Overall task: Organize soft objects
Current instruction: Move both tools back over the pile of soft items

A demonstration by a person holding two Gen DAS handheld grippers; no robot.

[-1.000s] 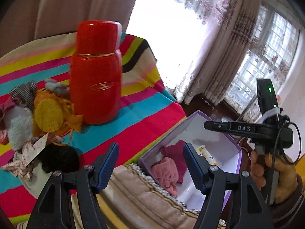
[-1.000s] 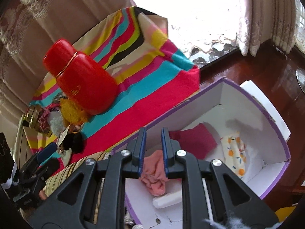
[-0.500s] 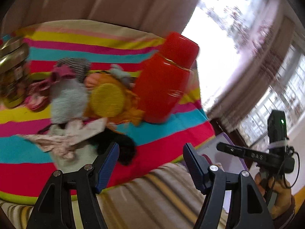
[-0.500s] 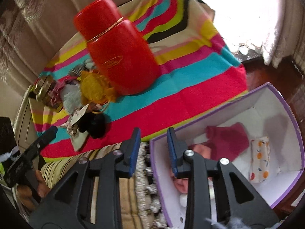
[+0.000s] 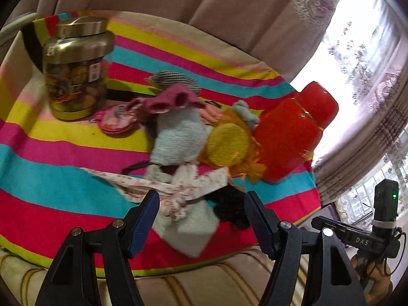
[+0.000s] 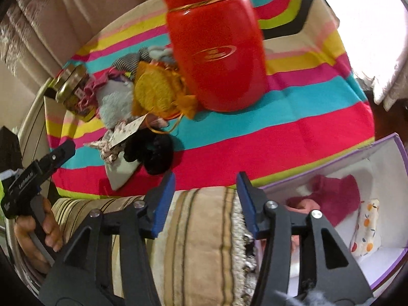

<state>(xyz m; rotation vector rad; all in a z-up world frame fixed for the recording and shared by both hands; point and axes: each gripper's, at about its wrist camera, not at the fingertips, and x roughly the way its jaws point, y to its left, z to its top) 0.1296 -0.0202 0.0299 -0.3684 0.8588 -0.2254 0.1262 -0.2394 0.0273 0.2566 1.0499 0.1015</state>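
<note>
A heap of soft things lies on the striped cloth: a pale blue fluffy sock, a yellow pad, a floral fabric piece, a grey cloth and a black fuzzy item. My left gripper hovers open over the floral and grey pieces, holding nothing. My right gripper is opening above the cushion edge, nothing between its jaws. The purple-rimmed white box at right holds a magenta cloth, a pink one and an orange-print one.
A red flask stands beside the heap. A gold-lidded jar stands at the far left with a pink coin purse next to it. A striped beige cushion runs along the near edge. Curtains hang behind.
My left gripper swung left from the box to above the heap. My right gripper went from shut over the box to open, shifting left over the cushion edge.
</note>
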